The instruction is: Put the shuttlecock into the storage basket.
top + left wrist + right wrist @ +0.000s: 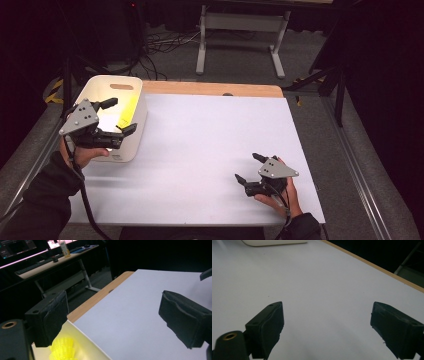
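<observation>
A yellow ribbed plastic object (127, 111) lies inside the white bin (142, 112) that stands at the far left of the table (215, 145). From the high view it leans against the bin's right inner wall; in the left gripper view its ridged yellow surface (62, 348) shows just below the left jaw, down in the bin. What exactly the object is cannot be told.

The left tool (114, 117) hangs over the bin's open top, held by the person's left hand (87, 152) at the bin's near left corner. Its jaws stand wide apart with nothing between them; one points over the bin's inside, the other sits above the near right rim. The pads do not touch the yellow object.

The bin has a slot handle in its far wall and sits close to the table's left edge, with a strip of bare wood showing along the table's far side.

The right tool (247, 167) rests low over the white surface at the near right of the table, well apart from the bin, held by the right hand (280, 192). Its jaws are also spread wide and hold nothing; in the right gripper view, plain white table lies between them, with the bin's base (274, 242) at the top edge.
</observation>
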Action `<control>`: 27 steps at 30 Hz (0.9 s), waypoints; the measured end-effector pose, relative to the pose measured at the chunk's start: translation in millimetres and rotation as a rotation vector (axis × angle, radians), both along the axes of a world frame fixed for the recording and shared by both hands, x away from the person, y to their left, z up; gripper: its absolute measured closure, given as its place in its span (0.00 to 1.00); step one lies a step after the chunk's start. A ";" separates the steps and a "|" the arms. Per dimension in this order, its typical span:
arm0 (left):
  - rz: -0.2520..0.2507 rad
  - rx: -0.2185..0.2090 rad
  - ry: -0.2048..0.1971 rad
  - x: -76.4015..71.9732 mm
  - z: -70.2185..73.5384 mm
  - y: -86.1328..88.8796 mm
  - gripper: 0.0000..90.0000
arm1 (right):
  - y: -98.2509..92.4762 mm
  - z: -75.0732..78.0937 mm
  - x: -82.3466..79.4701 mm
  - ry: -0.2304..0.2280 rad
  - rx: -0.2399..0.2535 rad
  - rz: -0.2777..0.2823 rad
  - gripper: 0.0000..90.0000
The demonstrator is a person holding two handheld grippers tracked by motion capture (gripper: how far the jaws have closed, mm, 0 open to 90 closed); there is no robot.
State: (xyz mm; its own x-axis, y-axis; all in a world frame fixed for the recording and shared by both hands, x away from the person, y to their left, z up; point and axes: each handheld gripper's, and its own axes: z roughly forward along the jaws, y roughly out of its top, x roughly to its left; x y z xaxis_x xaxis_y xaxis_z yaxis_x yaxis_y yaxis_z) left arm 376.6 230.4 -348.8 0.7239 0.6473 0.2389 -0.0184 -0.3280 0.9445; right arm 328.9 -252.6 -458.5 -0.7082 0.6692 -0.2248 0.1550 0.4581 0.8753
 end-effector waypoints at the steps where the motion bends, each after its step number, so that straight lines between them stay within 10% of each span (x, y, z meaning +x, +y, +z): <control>1: -0.003 -0.001 -0.005 -1.2 -0.3 -1.0 0.11 | 0.2 0.1 -0.2 -0.002 -0.003 0.001 0.14; 27: -0.086 -0.001 -0.010 -18.8 -22.9 -25.0 0.08 | 3.9 2.8 -4.9 -0.015 0.002 0.013 0.14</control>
State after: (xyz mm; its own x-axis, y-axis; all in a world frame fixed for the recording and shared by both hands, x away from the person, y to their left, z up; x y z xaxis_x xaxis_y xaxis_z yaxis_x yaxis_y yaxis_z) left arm 357.9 205.3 -371.7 0.7745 0.5829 0.2458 -0.0563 -0.3235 0.9445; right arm 323.9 -248.7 -455.7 -0.7134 0.6605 -0.2342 0.1360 0.4583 0.8783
